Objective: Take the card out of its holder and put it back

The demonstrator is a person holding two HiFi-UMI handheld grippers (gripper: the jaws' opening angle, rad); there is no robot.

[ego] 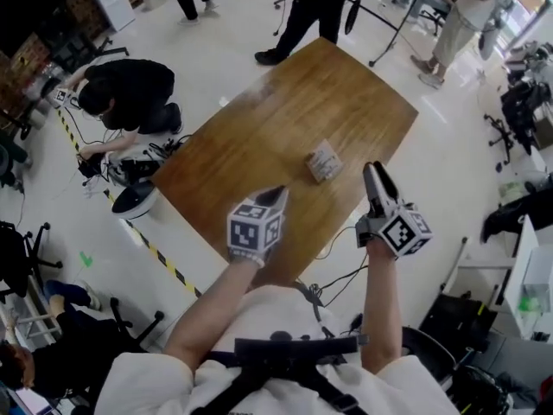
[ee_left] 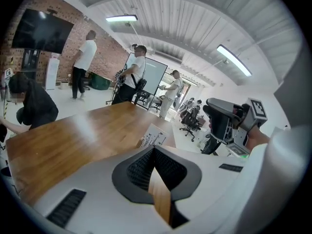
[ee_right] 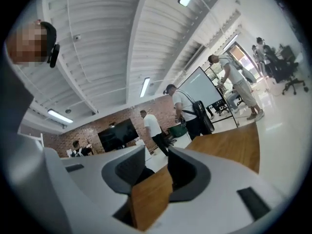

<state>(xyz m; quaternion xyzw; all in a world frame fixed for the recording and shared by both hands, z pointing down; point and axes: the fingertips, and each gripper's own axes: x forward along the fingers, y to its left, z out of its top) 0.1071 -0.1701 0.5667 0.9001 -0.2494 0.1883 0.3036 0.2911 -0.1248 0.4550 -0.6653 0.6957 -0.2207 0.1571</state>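
Note:
The card holder (ego: pixel 324 160), a small pale block with a printed white card in it, stands on the wooden table (ego: pixel 285 111) towards its near right side. Both grippers hang in the air over the table's near edge, apart from the holder. My left gripper (ego: pixel 279 195) is shut, its dark pads meeting at the tips with nothing between them. In the left gripper view the card holder (ee_left: pixel 157 137) shows just beyond the left gripper (ee_left: pixel 154 150). My right gripper (ego: pixel 373 169) stands right of the holder. In its own view the right gripper (ee_right: pixel 155 167) is open and empty, pointing level across the table (ee_right: pixel 234 145).
A person (ego: pixel 130 93) crouches on the floor left of the table beside striped floor tape (ego: pixel 160 253). Other people (ego: pixel 311 11) stand beyond the far edge. Office chairs (ego: pixel 518 111) and cables (ego: pixel 341 279) lie to the right and below the near edge.

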